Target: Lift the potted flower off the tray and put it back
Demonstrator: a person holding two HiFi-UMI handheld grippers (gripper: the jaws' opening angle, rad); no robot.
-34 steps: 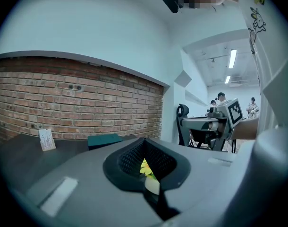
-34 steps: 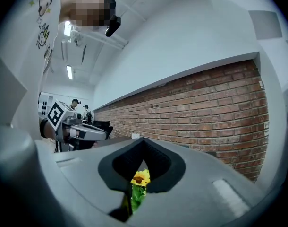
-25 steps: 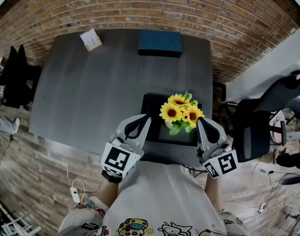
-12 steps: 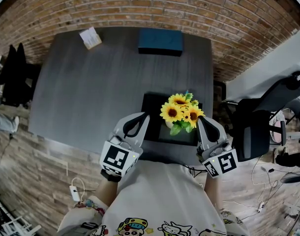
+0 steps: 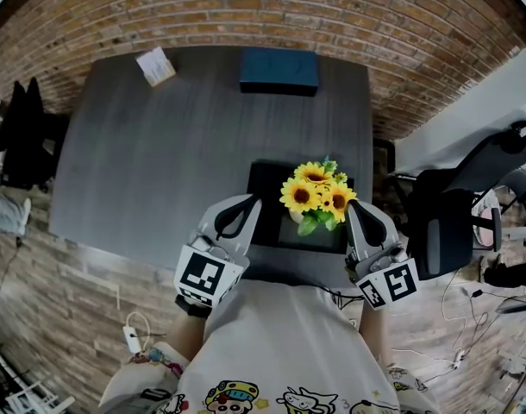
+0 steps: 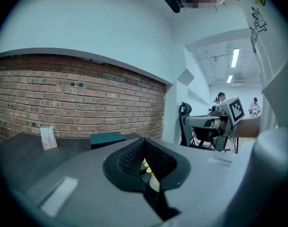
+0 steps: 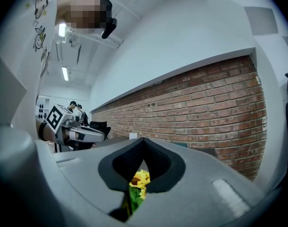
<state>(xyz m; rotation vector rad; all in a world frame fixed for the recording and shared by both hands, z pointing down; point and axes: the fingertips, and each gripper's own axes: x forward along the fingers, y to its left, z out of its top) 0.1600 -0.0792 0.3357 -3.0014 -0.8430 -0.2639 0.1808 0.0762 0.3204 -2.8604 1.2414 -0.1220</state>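
Note:
A potted flower (image 5: 316,198) with yellow sunflower heads and green leaves stands on a black tray (image 5: 266,188) near the grey table's front edge. My left gripper (image 5: 254,200) is at the tray's left side, jaws shut, nothing between them. My right gripper (image 5: 350,207) is just right of the flowers, also shut and empty. Both stand apart from the pot. In the left gripper view a sliver of yellow petals (image 6: 147,166) shows past the closed tips (image 6: 144,141). In the right gripper view the sunflowers (image 7: 139,179) show through the notch below the closed tips (image 7: 143,140).
A dark teal box (image 5: 279,71) lies at the table's far edge and a small white card (image 5: 155,65) at the far left. A brick wall (image 5: 263,11) runs behind the table (image 5: 159,162). A black office chair (image 5: 457,222) stands to the right.

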